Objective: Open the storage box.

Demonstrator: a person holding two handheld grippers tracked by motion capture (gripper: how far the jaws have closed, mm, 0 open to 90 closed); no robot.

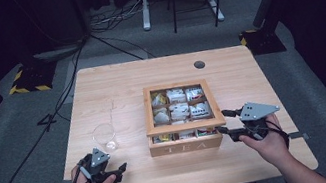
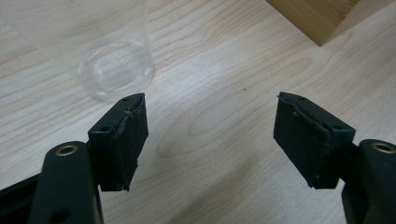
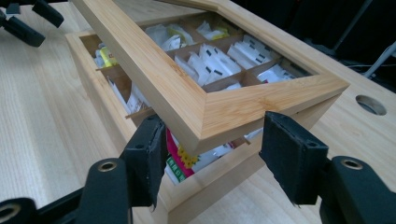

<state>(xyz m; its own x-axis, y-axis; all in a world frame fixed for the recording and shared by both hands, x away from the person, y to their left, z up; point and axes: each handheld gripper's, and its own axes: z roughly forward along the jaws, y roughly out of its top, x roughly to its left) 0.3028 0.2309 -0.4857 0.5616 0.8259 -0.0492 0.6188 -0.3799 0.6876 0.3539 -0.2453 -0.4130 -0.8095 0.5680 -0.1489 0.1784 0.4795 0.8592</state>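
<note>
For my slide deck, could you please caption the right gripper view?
Right tool at the corner of the tea box's windowed lid, which is raised ajar above the tea bags.

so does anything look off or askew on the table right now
Only the tea box: its windowed lid is tilted up at the front, so it sits askew over the compartments with tea bags showing in the gap. The right gripper has the lid's corner between its fingers. The glass stands upright, nothing spilled.

Tea box [image 1: 185, 141]: middle of the table [image 1: 114, 87], lid [image 1: 185, 127] lifted a bit.
Right gripper [image 1: 227, 122]: at the lid's right corner.
Glass [image 1: 104, 137]: left of the box.
Left gripper [image 1: 123, 171]: below the glass.
</note>
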